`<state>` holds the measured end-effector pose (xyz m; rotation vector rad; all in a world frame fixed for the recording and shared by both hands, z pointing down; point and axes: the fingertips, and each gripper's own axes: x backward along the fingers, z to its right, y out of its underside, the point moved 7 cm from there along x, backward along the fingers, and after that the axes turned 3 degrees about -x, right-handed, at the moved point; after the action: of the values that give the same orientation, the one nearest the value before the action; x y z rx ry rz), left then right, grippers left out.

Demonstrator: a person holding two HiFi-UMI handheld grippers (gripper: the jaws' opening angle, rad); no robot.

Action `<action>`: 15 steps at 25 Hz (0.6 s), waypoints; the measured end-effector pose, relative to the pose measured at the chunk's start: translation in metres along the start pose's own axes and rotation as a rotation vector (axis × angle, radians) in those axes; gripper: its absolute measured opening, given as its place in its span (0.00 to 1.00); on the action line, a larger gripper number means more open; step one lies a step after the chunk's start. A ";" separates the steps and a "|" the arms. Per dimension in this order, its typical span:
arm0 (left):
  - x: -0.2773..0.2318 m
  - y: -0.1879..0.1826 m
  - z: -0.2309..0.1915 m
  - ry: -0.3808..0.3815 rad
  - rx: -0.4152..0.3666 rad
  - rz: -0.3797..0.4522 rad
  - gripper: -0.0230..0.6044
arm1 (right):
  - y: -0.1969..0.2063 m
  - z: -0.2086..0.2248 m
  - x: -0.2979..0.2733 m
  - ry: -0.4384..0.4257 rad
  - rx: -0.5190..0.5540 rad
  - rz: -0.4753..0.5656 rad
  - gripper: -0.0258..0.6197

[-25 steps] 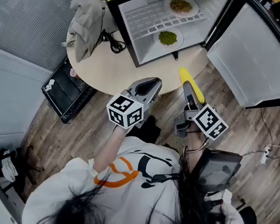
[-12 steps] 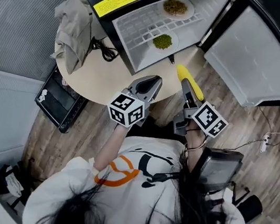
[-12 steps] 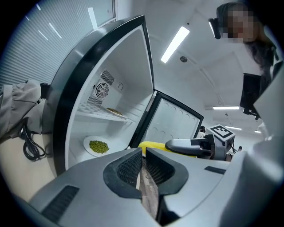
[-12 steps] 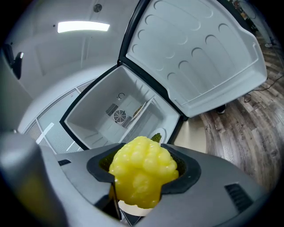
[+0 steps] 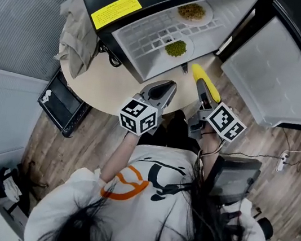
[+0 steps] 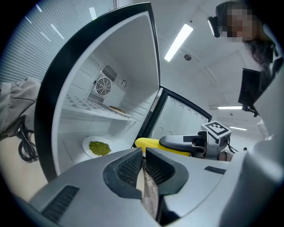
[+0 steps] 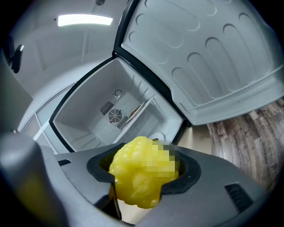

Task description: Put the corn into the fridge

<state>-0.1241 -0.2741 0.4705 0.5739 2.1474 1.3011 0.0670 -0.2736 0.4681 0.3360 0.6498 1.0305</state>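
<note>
A yellow corn cob sticks out of my right gripper, which is shut on it just in front of the open mini fridge. In the right gripper view the corn fills the space between the jaws, with the fridge's white inside straight ahead. My left gripper hovers beside it over the round table, shut with nothing in it. The left gripper view shows its pads close together and the corn to the right.
A plate of green food lies on the fridge floor and a plate of brownish food on the wire shelf. The door hangs open at the right. A grey cloth and black cable lie left.
Both grippers have moved up the picture toward the fridge opening. The corn stays held in the right gripper, and the left stays shut.
</note>
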 end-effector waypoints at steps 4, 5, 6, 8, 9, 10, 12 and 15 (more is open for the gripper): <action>-0.018 -0.004 -0.001 -0.032 0.010 0.000 0.09 | -0.018 0.013 -0.023 0.012 0.042 -0.021 0.43; -0.022 -0.005 -0.003 -0.043 0.015 0.003 0.09 | -0.022 0.015 -0.030 0.013 0.060 -0.031 0.43; -0.026 -0.006 -0.004 -0.054 0.018 0.004 0.09 | -0.025 0.018 -0.038 0.013 0.082 -0.045 0.43; -0.034 -0.008 -0.007 -0.074 0.019 -0.001 0.09 | -0.028 0.025 -0.055 0.015 0.128 -0.075 0.43; -0.038 -0.008 -0.007 -0.082 0.018 -0.004 0.09 | -0.030 0.029 -0.065 0.017 0.148 -0.090 0.43; -0.043 -0.009 -0.008 -0.089 0.017 -0.007 0.09 | -0.032 0.032 -0.073 0.023 0.166 -0.099 0.43; -0.051 -0.010 -0.009 -0.103 0.019 -0.014 0.09 | -0.038 0.038 -0.090 0.041 0.199 -0.114 0.43; -0.061 -0.011 -0.013 -0.124 0.018 -0.027 0.09 | -0.038 0.049 -0.114 0.065 0.266 -0.150 0.43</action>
<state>-0.0877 -0.3246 0.4804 0.6149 2.0604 1.2010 0.0843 -0.3902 0.5236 0.4800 0.8606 0.8153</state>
